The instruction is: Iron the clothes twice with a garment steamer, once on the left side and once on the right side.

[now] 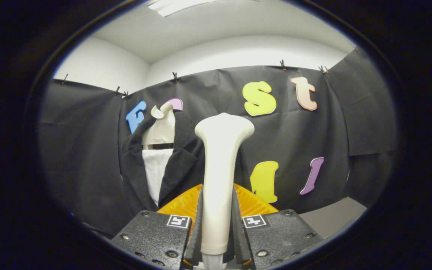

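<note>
My gripper (218,221) is shut on the handle of a cream-white garment steamer (220,165), both fingers pressing its sides. The steamer stands upright between the fingers, its wide head at the top. Beyond the fingers and to the left hangs a black jacket (178,165) over a white shirt front (155,170), on a cream hanger or form (161,129) against the booth wall. The steamer head is held apart from the jacket, to the right of its lapel.
A grey surface (332,217) shows low on the right past the right finger. White walls and a ceiling light (174,5) rise above the booth wall.
</note>
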A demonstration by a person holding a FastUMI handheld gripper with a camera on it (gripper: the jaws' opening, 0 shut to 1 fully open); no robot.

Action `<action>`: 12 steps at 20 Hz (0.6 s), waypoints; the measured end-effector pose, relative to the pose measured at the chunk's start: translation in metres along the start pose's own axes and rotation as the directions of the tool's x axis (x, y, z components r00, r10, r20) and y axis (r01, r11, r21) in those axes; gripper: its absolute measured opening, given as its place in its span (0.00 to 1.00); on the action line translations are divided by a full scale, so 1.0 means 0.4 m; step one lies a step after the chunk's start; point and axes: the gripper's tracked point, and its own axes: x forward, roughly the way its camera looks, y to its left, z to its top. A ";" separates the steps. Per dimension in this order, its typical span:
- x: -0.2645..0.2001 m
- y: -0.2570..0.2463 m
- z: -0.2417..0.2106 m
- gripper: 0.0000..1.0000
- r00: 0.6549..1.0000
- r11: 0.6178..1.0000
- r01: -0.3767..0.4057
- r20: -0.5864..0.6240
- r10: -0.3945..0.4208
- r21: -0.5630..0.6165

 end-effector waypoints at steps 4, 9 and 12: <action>0.038 0.023 -0.048 0.38 0.999 0.999 0.019 -0.025 -0.020 -0.044; 0.034 0.030 -0.100 0.38 0.998 0.998 0.015 -0.057 -0.019 -0.065; 0.023 0.025 -0.122 0.38 0.997 0.999 0.012 -0.070 -0.016 -0.053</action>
